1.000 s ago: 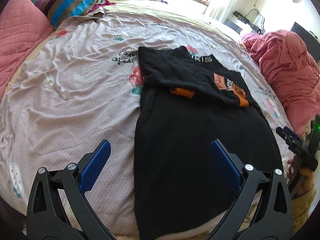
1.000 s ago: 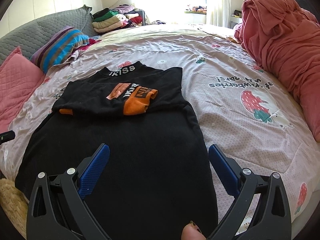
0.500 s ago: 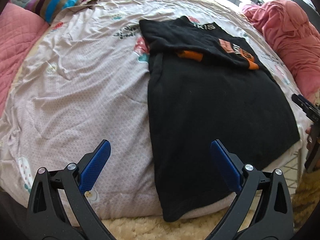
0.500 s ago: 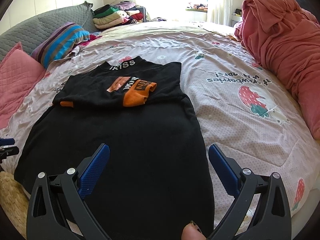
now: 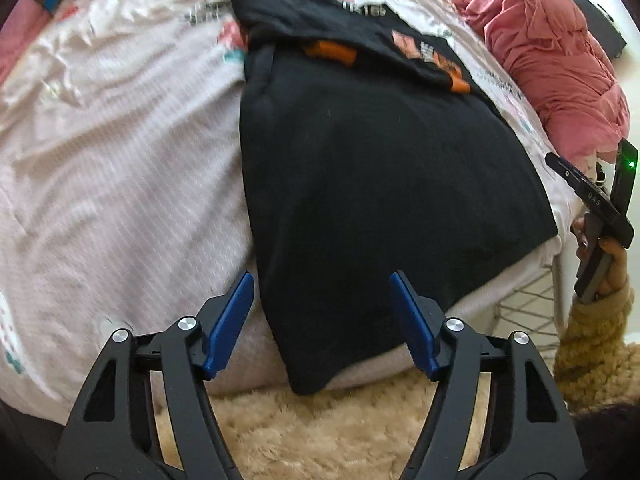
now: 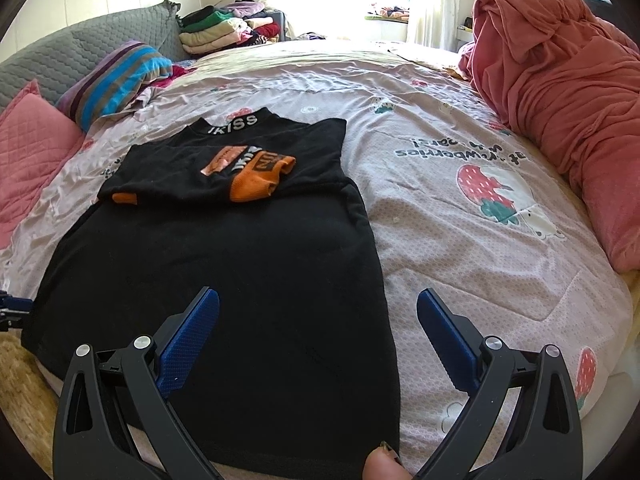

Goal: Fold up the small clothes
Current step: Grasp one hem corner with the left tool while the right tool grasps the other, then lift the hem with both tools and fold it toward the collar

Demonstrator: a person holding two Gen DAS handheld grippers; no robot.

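A black top (image 5: 380, 184) with orange cuffs (image 6: 256, 184) lies flat on the bed, sleeves folded in across the chest, its hem hanging over the bed edge. It also shows in the right wrist view (image 6: 240, 280). My left gripper (image 5: 322, 320) is open and empty, just above the hem's left corner. My right gripper (image 6: 318, 340) is open and empty over the hem's right side; it also shows at the right edge of the left wrist view (image 5: 592, 208).
The pink strawberry-print bedsheet (image 6: 460, 200) covers the bed. A red blanket heap (image 6: 560, 100) lies at right. Pink (image 6: 32, 152) and striped pillows (image 6: 116, 80) and stacked clothes (image 6: 228, 32) are at far left. A beige shaggy rug (image 5: 320, 432) lies below the bed edge.
My left gripper has pulled back and dropped toward the bed edge, narrowing its opening somewhat. The right gripper has barely moved. The top has not moved.
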